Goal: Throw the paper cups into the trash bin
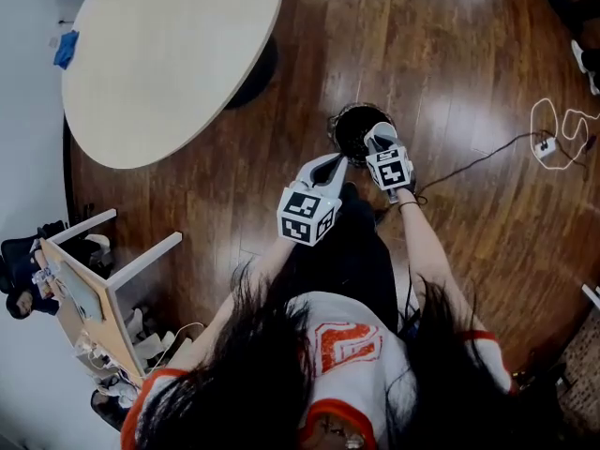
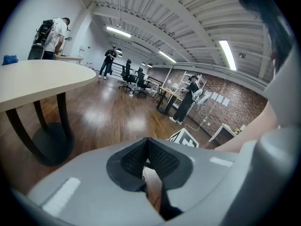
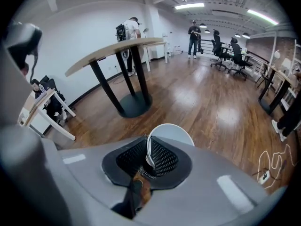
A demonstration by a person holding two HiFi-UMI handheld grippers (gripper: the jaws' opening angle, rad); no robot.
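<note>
The left gripper (image 2: 148, 147), just left of the trash bin (image 1: 339, 126), has its fingers closed tip to tip with nothing between them. The black bin stands upright on the wood floor (image 1: 469, 64); its interior is too dark to show contents. Above its mouth, the right gripper (image 3: 149, 154) clamps the rim of a white paper cup (image 3: 171, 133), whose long axis runs forward past the fingertips, toward the floor.

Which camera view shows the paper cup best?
The right gripper view: the paper cup is pinched in the right hand-held gripper. In the head view I cannot make it out; the left gripper view misses it.
</note>
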